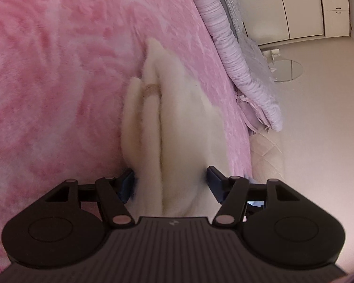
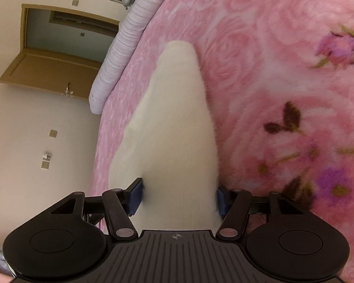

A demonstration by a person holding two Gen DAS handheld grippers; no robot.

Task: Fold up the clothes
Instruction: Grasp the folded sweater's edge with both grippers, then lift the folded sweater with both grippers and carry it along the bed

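A cream fluffy garment [image 1: 167, 118] with a tan neck band lies on the pink rose-patterned blanket [image 1: 59, 70]. In the left wrist view my left gripper [image 1: 171, 181] has its blue pads on either side of a thick bunch of the garment and grips it. In the right wrist view the same garment [image 2: 174, 122] stretches away from my right gripper [image 2: 179, 198], whose blue pads sit on either side of a wide fold and hold it. The fingertips of both grippers are partly buried in the cloth.
A lilac ribbed quilt [image 1: 233, 54] lies rolled along the bed edge; it also shows in the right wrist view [image 2: 125, 47]. Beyond the bed are cream floor, white wardrobes [image 1: 306, 7], a round glass stand base [image 1: 288, 70] and an open wooden door [image 2: 49, 70].
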